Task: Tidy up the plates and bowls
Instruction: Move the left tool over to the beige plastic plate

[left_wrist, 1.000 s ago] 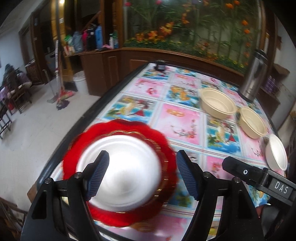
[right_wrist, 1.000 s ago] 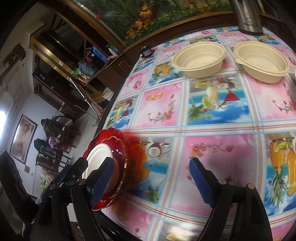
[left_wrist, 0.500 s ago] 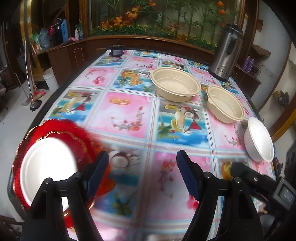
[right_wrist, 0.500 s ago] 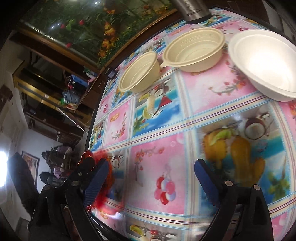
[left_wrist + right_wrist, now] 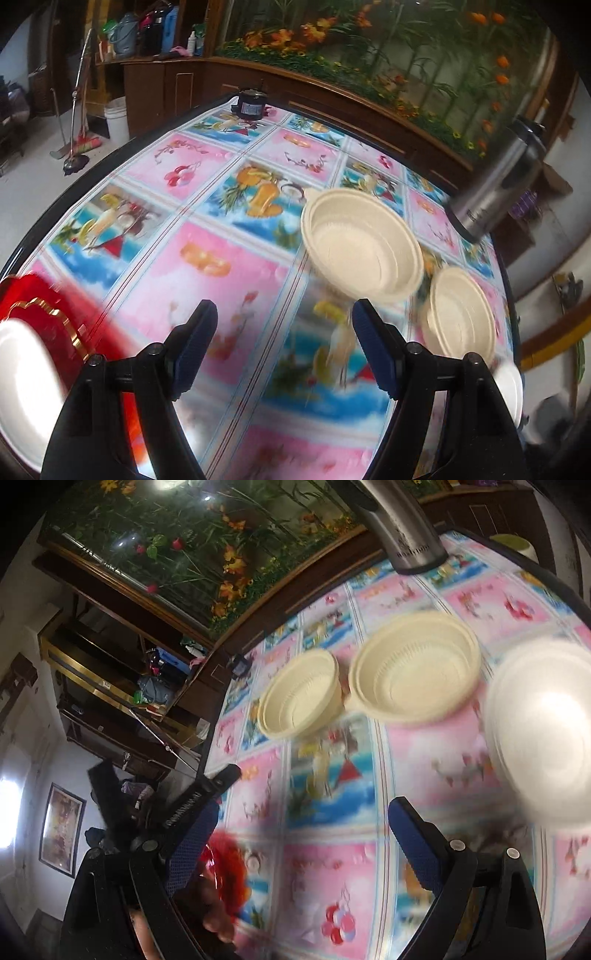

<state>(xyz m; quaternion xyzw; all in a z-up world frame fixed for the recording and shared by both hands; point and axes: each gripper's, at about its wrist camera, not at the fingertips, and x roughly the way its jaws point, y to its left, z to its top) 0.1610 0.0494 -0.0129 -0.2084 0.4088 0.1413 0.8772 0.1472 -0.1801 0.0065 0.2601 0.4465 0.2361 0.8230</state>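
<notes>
Since a second ago both views have swung off the red plate (image 5: 48, 314) toward the bowls; the plate pairing appears finished, and bowls look like the next item. The white plate (image 5: 22, 387) sits inside the red one at the table's 8 o'clock edge. The left gripper (image 5: 282, 347) stands open with nothing between its pads. The right gripper (image 5: 301, 843) is likewise wide and empty. Two cream bowls (image 5: 360, 245) (image 5: 461, 317) stand side by side, both empty, at 2 o'clock in the left view. The white bowl (image 5: 546, 731) lies at 3 o'clock in the right view, also empty. A steel flask (image 5: 498, 184) stands beyond them.
</notes>
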